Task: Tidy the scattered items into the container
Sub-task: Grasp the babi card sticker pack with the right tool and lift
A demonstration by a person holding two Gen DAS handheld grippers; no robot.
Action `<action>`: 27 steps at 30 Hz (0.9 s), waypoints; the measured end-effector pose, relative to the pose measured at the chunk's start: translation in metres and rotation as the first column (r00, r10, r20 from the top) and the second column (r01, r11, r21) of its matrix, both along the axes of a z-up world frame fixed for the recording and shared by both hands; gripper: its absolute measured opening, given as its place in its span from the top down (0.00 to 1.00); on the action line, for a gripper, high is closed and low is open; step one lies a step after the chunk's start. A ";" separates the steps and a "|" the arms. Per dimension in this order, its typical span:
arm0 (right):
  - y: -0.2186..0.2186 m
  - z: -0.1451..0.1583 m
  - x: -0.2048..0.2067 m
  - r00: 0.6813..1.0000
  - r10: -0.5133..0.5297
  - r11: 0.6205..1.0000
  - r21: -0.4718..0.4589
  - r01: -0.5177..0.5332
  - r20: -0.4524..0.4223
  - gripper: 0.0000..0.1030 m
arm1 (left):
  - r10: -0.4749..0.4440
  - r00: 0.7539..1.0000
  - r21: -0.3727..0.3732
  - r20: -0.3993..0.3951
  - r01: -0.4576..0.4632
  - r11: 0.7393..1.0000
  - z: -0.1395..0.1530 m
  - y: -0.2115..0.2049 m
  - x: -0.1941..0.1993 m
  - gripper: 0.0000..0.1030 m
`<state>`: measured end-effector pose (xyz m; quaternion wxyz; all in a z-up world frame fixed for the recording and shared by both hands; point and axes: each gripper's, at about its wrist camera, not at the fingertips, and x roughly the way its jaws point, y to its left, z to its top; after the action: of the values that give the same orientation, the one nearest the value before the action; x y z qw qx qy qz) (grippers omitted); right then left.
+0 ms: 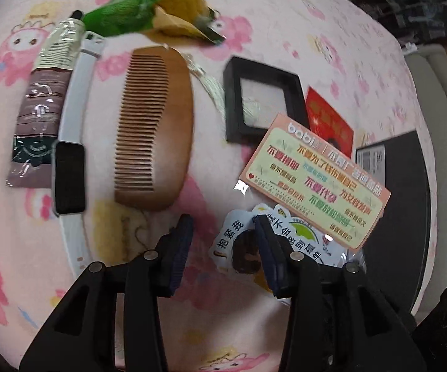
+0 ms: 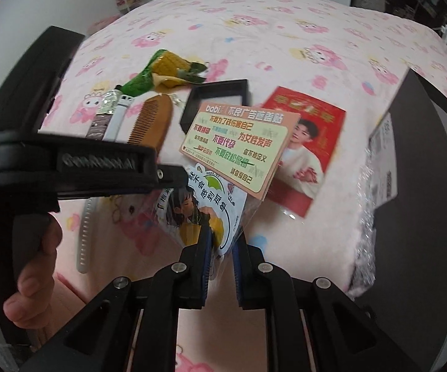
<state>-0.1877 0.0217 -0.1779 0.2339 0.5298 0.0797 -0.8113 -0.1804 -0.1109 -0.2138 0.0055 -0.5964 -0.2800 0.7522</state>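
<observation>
1. Between the right hand-held gripper (image 2: 222, 255) jaws sits a sticker packet (image 2: 211, 204), clamped, with a printed card (image 2: 239, 148) lifted along above it.
2. Ahead of the left hand-held gripper (image 1: 223, 248), whose jaws stand apart and empty, lie a comb (image 1: 155, 130), watch (image 1: 71, 142), tube (image 1: 42, 105), corn toy (image 1: 158, 3) and black frame (image 1: 263, 99) on the bed (image 1: 316, 31).
3. Most tidying looks undone; the dark box (image 2: 425, 186) to the right is probably the container.
4. Only the right view shows the red photo card (image 2: 310, 142) fully, and the person's hand (image 2: 34, 272).
</observation>
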 end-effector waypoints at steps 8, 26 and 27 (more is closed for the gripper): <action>0.020 0.010 0.008 0.998 -0.063 0.998 0.032 0.062 0.025 0.85 | -0.037 0.999 -0.014 -0.040 0.036 0.999 0.010 0.008 -0.002 0.59; 0.042 0.000 0.043 0.998 -0.042 0.999 0.030 0.040 0.040 0.81 | -0.111 0.994 -0.053 -0.015 0.110 0.993 0.011 0.018 -0.003 0.59; 0.046 -0.003 0.045 0.997 -0.050 0.998 0.027 0.049 0.051 0.81 | -0.134 0.991 -0.061 -0.012 0.133 0.989 0.011 0.023 -0.006 0.59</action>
<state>-0.1426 0.0672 -0.1804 0.2088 0.5552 0.0712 -0.8019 -0.1860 -0.0877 -0.2033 0.0405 -0.6076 -0.2166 0.7631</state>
